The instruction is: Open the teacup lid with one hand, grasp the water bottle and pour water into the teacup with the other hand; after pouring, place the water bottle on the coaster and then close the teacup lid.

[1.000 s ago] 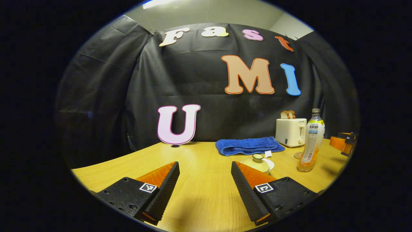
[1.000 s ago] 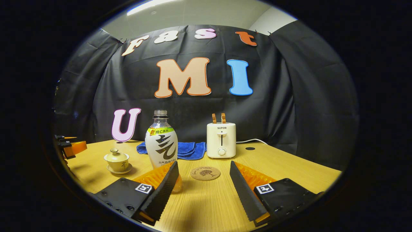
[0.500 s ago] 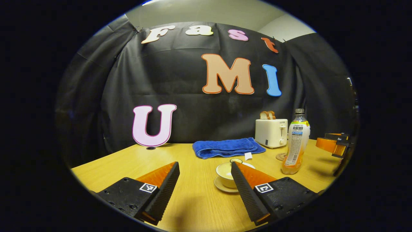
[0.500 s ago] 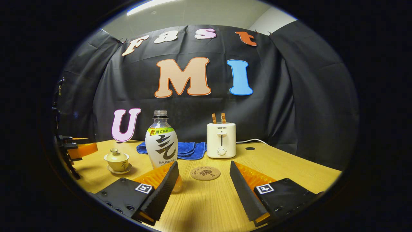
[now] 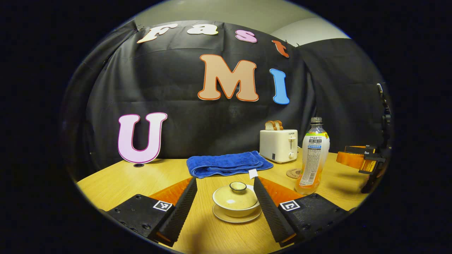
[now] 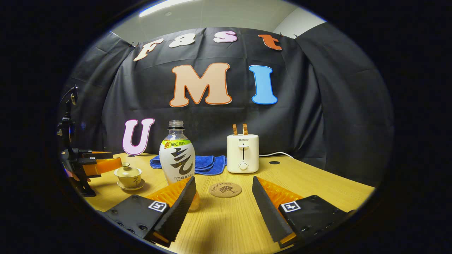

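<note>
A cream teacup point(image 5: 236, 204) with its lid point(image 5: 235, 194) on stands on a saucer, just ahead of and between the fingers of my open left gripper point(image 5: 225, 185); nothing touches it. To its right stands the water bottle point(image 5: 312, 156), uncapped, with orange liquid at the bottom. In the right gripper view the bottle point(image 6: 177, 158) rises behind the left finger of my open right gripper point(image 6: 223, 184), and the round cork coaster point(image 6: 225, 189) lies between the fingers, farther off. The teacup point(image 6: 128, 175) sits far left, with the left gripper point(image 6: 102, 163) beside it.
On the wooden table point(image 5: 141, 178) a folded blue towel point(image 5: 227, 163) lies behind the cup. A white toaster point(image 5: 278, 145) holding bread stands at the back, its cord point(image 6: 275, 154) trailing right. The right gripper point(image 5: 358, 159) hangs at the far right of the left gripper view.
My left gripper has swung right and forward, so the teacup went from beyond the right finger to between the fingers. The right gripper has stayed still.
</note>
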A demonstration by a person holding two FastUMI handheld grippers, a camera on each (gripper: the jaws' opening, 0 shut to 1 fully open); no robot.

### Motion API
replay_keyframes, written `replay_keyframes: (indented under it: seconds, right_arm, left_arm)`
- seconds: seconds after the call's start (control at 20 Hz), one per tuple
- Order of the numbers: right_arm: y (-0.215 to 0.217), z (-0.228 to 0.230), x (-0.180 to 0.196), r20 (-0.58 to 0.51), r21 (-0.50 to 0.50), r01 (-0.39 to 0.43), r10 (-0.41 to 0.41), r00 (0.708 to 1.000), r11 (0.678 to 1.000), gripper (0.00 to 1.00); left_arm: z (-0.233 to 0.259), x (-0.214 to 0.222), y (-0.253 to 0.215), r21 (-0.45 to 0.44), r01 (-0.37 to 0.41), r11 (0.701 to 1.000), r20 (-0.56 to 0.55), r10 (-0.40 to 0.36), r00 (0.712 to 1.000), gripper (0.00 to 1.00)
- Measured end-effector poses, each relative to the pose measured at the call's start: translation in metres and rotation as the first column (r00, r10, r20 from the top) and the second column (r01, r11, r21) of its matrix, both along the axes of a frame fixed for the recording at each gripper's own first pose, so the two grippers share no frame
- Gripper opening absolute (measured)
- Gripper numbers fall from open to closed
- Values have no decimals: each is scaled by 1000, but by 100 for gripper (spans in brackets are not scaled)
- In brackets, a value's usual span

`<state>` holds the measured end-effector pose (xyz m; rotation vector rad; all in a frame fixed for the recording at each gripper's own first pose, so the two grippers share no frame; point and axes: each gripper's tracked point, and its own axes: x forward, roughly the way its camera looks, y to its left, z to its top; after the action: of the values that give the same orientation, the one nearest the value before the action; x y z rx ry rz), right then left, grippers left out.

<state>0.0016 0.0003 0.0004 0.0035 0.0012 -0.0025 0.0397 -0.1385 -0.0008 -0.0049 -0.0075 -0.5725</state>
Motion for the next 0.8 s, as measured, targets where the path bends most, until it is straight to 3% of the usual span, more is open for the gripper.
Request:
replay_keyframes:
  seconds: [0.25,0.35,0.7,0.8]
  right_arm:
    - [0,0,0,0,1,0,0,1000,1000,100]
    - [0,-1,0,0,0,0,0,1000,1000,96]
    - [0,0,1,-1,1,0,0,1000,1000,100]
    - [0,0,1,-1,1,0,0,1000,1000,100]
  left_arm:
    - [-1,8,-13,4,35,999,0,-35,999,94]
    - [-2,10,-19,16,52,999,-5,-51,999,86]
    - [-19,14,-38,106,123,987,-83,-115,990,73]
    - [-22,16,-39,125,124,984,-96,-112,989,63]
